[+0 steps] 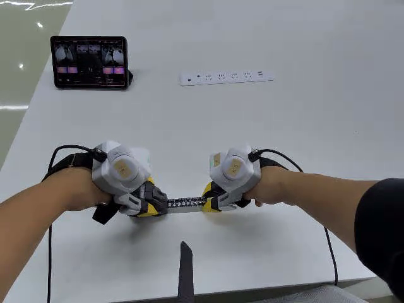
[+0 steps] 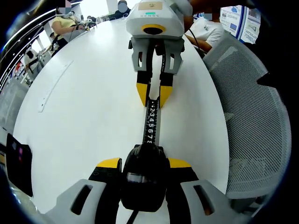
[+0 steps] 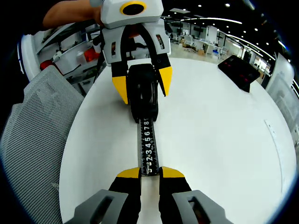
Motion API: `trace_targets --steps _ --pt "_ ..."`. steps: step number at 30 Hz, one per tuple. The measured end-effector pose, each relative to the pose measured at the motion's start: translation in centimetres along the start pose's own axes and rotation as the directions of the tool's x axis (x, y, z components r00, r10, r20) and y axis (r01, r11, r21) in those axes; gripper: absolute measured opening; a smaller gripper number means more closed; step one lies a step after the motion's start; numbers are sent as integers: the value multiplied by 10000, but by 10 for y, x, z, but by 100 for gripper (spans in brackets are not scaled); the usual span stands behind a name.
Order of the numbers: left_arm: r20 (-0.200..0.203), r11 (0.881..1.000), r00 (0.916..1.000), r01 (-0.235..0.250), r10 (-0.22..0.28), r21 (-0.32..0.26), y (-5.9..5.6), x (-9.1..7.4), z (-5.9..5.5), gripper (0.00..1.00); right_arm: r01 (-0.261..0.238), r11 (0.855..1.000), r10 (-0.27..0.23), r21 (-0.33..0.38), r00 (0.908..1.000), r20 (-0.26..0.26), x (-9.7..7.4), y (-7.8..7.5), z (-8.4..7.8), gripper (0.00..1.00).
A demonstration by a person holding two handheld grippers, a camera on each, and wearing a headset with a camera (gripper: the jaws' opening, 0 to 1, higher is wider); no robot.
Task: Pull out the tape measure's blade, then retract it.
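A black tape measure case [image 2: 144,175] sits between the yellow-tipped jaws of my left gripper [image 2: 145,163], which is shut on it; in the head view the case [image 1: 153,201] is low over the white table. Its dark blade [image 1: 185,202] with white numbers runs a short way rightward to my right gripper [image 1: 209,203]. In the right gripper view the blade [image 3: 147,147] stretches from the case [image 3: 143,95] to my right gripper [image 3: 150,172], whose jaws are shut on the blade's end. In the left gripper view the blade [image 2: 151,125] reaches the right gripper [image 2: 154,97].
A tablet [image 1: 89,62] stands at the far left of the white table [image 1: 303,120], and a white power strip [image 1: 226,77] lies at the far middle. A grey mesh chair [image 2: 254,121] is beside the table. People sit at the table's far end.
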State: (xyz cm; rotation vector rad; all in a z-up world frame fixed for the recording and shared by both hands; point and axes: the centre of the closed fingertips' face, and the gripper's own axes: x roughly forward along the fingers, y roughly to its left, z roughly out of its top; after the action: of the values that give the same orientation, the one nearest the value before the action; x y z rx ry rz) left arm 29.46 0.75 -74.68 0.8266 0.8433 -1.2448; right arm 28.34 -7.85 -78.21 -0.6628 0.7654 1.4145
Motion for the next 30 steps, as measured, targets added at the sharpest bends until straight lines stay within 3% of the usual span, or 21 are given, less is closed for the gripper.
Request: trace_targets --steps 30 --pt "-43 9999 10000 -37 38 105 -4 0 2 32 141 9995 -142 278 9999 6 -16 -3 -21 10"
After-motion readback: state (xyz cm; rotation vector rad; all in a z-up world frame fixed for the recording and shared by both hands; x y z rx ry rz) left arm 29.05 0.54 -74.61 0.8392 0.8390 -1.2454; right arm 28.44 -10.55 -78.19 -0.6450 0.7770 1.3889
